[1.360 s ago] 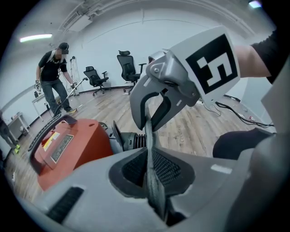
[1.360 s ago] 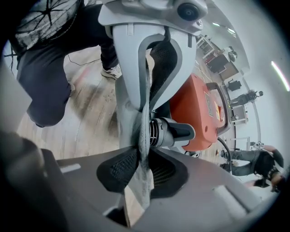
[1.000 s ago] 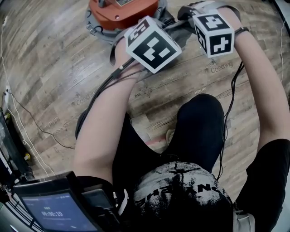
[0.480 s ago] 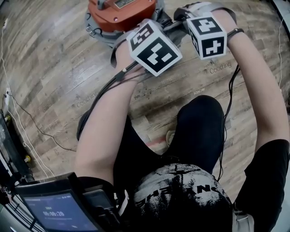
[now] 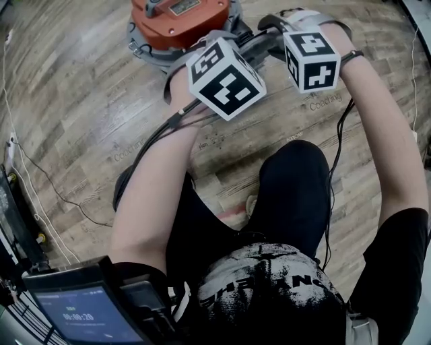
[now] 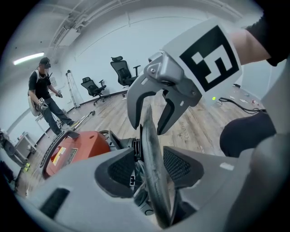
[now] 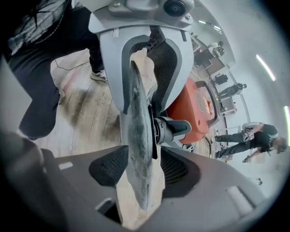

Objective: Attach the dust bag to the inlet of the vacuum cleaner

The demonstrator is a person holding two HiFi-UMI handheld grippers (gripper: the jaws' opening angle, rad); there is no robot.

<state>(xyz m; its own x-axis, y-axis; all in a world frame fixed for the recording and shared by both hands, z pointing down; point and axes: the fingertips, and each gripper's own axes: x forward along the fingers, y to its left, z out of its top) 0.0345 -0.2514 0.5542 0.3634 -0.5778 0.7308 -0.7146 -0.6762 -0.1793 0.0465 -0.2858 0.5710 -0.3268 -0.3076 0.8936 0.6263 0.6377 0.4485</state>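
I'm watching the person leaning over the red vacuum cleaner (image 5: 178,17) on the wooden floor (image 5: 81,101), both tongs reaching toward it. The left gripper (image 6: 152,168) and right gripper (image 7: 144,170) have just been opening their jaws. Each is now standing released, with the stiff collar of the dust bag (image 7: 136,131) sitting edge-on between its pads, unpinched. The collar is resting against the black inlet (image 7: 171,129).
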